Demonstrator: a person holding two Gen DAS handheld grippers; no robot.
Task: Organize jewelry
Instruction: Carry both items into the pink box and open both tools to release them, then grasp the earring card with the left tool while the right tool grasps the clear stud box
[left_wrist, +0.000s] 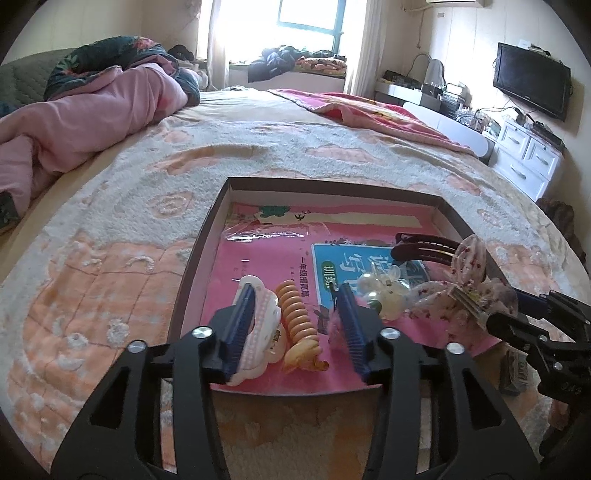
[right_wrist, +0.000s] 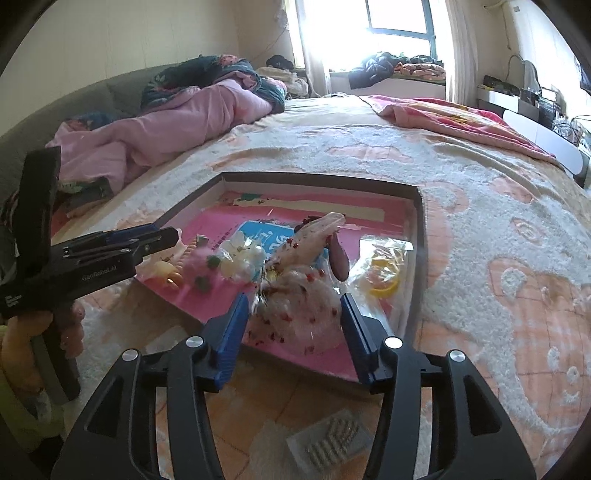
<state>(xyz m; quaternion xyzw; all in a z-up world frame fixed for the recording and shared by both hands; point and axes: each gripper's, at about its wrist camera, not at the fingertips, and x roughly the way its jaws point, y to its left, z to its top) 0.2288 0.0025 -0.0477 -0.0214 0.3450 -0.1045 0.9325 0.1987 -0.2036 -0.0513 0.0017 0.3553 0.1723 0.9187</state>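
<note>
A shallow brown-rimmed box (left_wrist: 207, 225) (right_wrist: 417, 236) with a pink liner lies on the bed. It holds hair accessories. My left gripper (left_wrist: 295, 314) is open over its near left part, with an orange spiral hair tie (left_wrist: 297, 314) between the fingers and a pink-white claw clip (left_wrist: 264, 325) by the left finger. A clear flower clip (left_wrist: 384, 291) lies to the right. My right gripper (right_wrist: 293, 325) is open around a sheer pink bow clip with red specks (right_wrist: 299, 306) (left_wrist: 469, 284). I cannot tell whether the bow is held.
A dark barrette (left_wrist: 421, 247) and a clear bag with yellow bands (right_wrist: 384, 273) lie in the box. A small packet of pearly beads (right_wrist: 328, 439) lies on the bedspread in front of the box. A pink duvet (left_wrist: 74, 122) lies at far left.
</note>
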